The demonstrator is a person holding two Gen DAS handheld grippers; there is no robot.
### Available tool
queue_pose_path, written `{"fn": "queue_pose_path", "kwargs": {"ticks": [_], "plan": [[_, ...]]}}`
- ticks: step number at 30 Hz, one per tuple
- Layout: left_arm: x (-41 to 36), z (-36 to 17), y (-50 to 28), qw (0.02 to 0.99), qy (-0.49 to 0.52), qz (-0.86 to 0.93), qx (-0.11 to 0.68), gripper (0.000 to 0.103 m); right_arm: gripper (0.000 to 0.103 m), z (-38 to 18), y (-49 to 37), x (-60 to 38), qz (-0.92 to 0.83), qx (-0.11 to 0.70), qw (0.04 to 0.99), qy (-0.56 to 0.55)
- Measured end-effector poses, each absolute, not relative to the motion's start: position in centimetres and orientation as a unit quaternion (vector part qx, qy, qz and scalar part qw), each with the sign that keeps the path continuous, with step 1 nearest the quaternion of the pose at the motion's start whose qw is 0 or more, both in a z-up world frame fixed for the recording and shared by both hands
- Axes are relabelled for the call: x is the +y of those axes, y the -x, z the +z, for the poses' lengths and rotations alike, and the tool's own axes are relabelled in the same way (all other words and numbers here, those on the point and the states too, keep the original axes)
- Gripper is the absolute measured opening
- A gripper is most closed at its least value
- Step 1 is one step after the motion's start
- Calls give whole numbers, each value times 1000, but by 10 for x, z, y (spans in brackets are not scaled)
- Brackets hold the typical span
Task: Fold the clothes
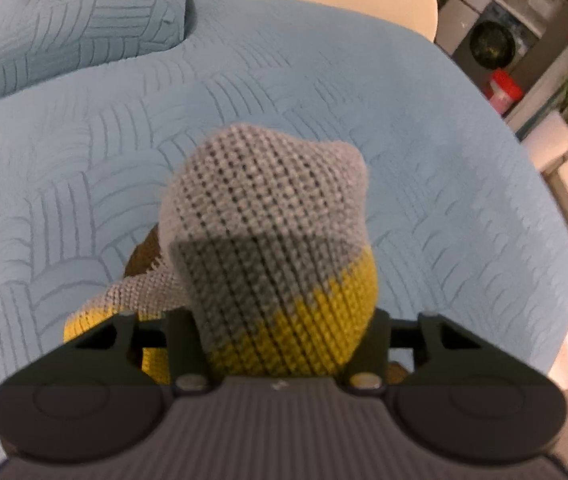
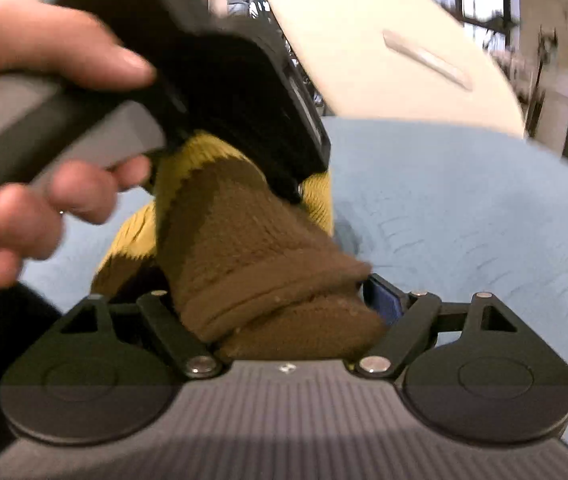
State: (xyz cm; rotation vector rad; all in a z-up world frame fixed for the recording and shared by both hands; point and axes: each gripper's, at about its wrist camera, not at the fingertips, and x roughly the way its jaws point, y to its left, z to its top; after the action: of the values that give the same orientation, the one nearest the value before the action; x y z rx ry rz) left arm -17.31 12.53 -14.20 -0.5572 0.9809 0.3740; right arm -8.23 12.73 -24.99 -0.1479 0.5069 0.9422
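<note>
Knit garment (image 1: pixel 268 240) on quilted cover (image 1: pixel 423 128)

knit garment (image 1: pixel 268 240): grey, yellow, brown blocks | cover (image 1: pixel 84 168): light blue, stitched lines

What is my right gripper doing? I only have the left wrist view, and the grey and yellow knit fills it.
Observer: The right gripper has its jaws spread wide. The brown end of the knit garment lies loose between them.
Operator: Where does my left gripper sit from there?
Observer: The left gripper comes down from the upper left onto the yellow and brown stripes, just beyond that brown end.
Operator: Can you see whether its pads are pinching?
Observer: No, the cloth hides them here too. What does show is the person's hand wrapped around its handle.
</note>
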Motion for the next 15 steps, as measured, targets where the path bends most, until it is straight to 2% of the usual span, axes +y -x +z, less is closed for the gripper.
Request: {"fn": "queue_pose_path", "kwargs": {"ticks": [1, 2, 3, 5, 8, 9, 10, 12, 15], "plan": [[126, -144, 175, 826, 267, 174, 464, 53, 91, -252, 76, 130, 467, 251, 846, 62], [131, -145, 176, 824, 277, 172, 464, 55, 73, -252, 67, 131, 484, 268, 832, 51], [138, -145, 176, 822, 288, 169, 462, 59, 66, -250, 55, 130, 495, 298, 816, 20], [150, -141, 182, 821, 312, 161, 451, 66, 58, -247, 34, 124, 501, 347, 792, -40], [166, -114, 206, 833, 350, 142, 403, 83, 54, -248, 5, 108, 502, 404, 752, -138], [169, -105, 214, 841, 354, 142, 383, 94, 53, -250, -3, 103, 496, 422, 739, -173], [173, -94, 225, 851, 356, 147, 356, 100, 53, -253, -10, 98, 490, 434, 727, -208], [182, -72, 249, 869, 362, 161, 296, 103, 52, -257, -21, 89, 476, 454, 703, -271], [194, -49, 280, 873, 376, 183, 251, 103, 52, -268, -27, 81, 453, 472, 670, -352]]}}
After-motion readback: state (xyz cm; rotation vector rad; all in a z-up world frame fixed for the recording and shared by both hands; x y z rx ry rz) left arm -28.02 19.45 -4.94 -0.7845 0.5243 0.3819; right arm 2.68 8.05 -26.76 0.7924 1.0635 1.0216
